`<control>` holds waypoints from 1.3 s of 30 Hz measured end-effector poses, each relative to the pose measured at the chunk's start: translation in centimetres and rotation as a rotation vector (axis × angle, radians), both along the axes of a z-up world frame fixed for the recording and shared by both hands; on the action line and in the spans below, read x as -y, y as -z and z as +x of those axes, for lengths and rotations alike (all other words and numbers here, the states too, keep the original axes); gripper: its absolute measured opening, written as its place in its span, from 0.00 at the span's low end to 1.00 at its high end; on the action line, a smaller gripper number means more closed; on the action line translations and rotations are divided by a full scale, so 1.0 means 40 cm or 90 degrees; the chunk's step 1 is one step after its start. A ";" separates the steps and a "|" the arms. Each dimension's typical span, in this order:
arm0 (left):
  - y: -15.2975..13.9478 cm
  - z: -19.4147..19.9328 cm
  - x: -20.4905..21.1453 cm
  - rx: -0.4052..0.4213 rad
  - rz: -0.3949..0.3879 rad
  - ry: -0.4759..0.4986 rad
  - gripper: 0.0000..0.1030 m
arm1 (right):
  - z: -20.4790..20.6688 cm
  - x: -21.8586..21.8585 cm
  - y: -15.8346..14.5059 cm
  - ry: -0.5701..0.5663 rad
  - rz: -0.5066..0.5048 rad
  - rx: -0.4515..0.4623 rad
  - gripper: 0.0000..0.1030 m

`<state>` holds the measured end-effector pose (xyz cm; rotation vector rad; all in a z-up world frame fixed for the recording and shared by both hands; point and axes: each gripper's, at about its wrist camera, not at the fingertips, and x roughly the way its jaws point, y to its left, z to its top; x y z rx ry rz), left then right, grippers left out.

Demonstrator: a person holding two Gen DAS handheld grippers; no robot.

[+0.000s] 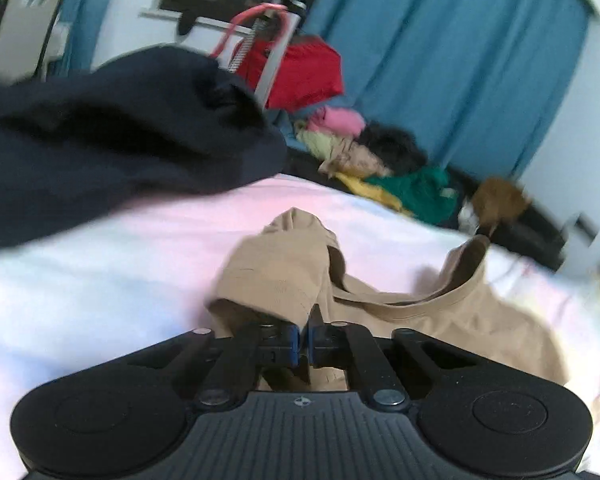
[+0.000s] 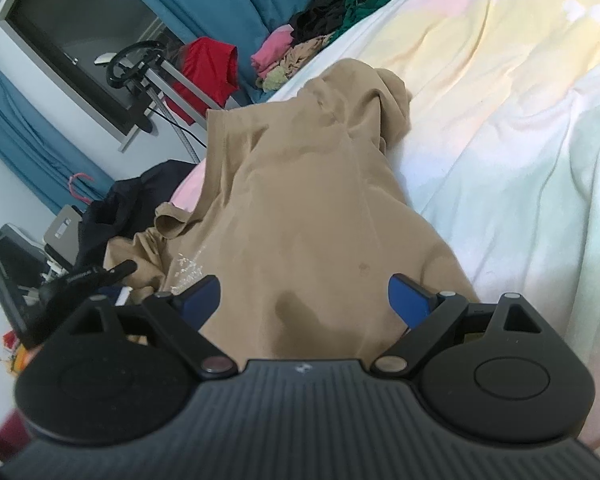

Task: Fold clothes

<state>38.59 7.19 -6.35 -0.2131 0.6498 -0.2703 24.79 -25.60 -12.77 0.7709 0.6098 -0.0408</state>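
We find the left gripper (image 1: 303, 334) shut, its blue pads together; whether cloth is pinched we cannot tell. The right gripper (image 2: 304, 300) stands wide, straddling the tan shirt (image 2: 300, 200) spread ahead of it on the pastel bedsheet (image 2: 500, 128). We judge the shirt light, limp and creasing easily; take hold at hem or shoulder seam. Beyond lie a clothes pile (image 1: 372, 152) and blue curtains (image 1: 460, 60).
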 end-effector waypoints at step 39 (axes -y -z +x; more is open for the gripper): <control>-0.024 -0.204 -0.354 -0.017 0.096 -0.345 0.14 | -0.004 -0.026 -0.030 0.008 -0.080 0.019 0.90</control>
